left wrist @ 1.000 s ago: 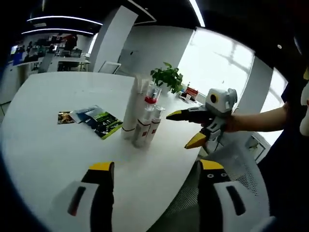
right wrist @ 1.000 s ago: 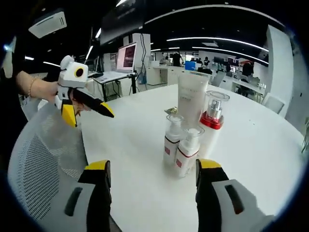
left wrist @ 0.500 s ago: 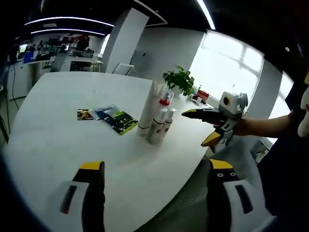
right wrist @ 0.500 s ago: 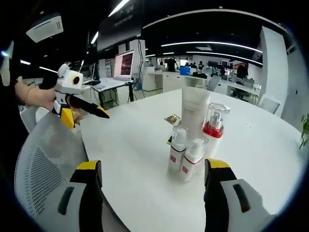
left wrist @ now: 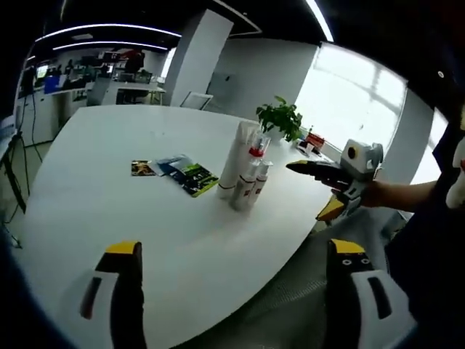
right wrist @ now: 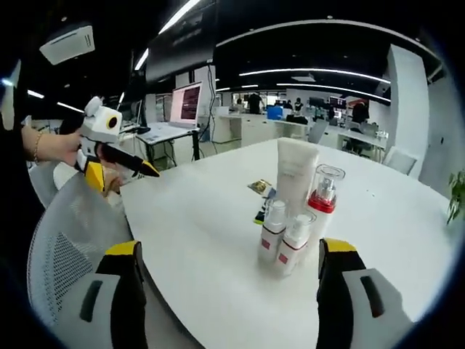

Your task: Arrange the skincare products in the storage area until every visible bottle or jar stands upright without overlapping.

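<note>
Your fingers stand wide apart on both sides and grip nothing: the left gripper (left wrist: 236, 291) and the right gripper (right wrist: 231, 294) both hang off the table's near edge, well clear of the products; those four stand upright in one tight cluster on the table (right wrist: 196, 218): a white tube (right wrist: 294, 174), a red-collared pump bottle (right wrist: 322, 200), and two small pump bottles (right wrist: 272, 231) and (right wrist: 293, 243) in front, touching or nearly so. They look arranged already, so the risk is yours to make; reach back in and an open finger could clip the tall, narrow tube and topple its neighbours. Beyond the cluster lie some flat leaflets (left wrist: 183, 174) and a potted plant (left wrist: 280, 118); leave them alone.
</note>
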Motion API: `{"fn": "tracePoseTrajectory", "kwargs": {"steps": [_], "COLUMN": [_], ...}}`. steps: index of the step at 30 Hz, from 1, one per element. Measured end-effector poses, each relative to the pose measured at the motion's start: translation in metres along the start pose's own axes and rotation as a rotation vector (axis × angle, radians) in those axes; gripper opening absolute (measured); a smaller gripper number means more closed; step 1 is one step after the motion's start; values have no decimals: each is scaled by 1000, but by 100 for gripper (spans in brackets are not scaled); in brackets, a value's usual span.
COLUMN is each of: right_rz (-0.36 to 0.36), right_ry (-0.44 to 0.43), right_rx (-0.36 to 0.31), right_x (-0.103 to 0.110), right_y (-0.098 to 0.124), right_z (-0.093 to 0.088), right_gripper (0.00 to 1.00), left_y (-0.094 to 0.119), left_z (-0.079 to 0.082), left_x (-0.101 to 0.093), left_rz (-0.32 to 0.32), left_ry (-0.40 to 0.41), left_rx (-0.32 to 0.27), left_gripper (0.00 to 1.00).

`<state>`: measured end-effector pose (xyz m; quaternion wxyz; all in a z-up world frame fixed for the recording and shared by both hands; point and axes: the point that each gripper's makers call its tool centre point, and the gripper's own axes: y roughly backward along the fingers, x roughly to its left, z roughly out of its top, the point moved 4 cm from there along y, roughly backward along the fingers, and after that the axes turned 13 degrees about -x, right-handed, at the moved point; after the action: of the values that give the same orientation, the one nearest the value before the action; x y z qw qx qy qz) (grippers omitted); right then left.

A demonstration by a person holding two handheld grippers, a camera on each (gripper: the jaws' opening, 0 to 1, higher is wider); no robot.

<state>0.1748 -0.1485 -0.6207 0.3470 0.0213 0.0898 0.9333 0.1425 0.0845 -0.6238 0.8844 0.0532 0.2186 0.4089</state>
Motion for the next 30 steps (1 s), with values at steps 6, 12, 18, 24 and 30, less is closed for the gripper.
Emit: {"fn": "tracePoseTrajectory", "kwargs": {"steps": [6,12,18,24,30], "right_rz": [-36,-57,-50,-53,-45], "right_ry": [-47,-38,-25,-34,-37], "right_rx": [-37,-37,-19,-17,-6], "right_x": [-3,-4,-3,-3,-1], "right_y": [5,7,6,6,6], "right_z": [2,-1,-5,-7,-10], "right_gripper": [100,100,100,100,100], "left_y": [5,7,4,-7,-21], "left_z": [0,1,-2,1,6], "left_x": [3,8,10,9,14], "left_rz": [33,62,69,80,103], "left_ry": [-4,3,-9,2,19], "left_rx": [2,-11,16,19,18], "left_gripper": [99,99,99,99,99]}}
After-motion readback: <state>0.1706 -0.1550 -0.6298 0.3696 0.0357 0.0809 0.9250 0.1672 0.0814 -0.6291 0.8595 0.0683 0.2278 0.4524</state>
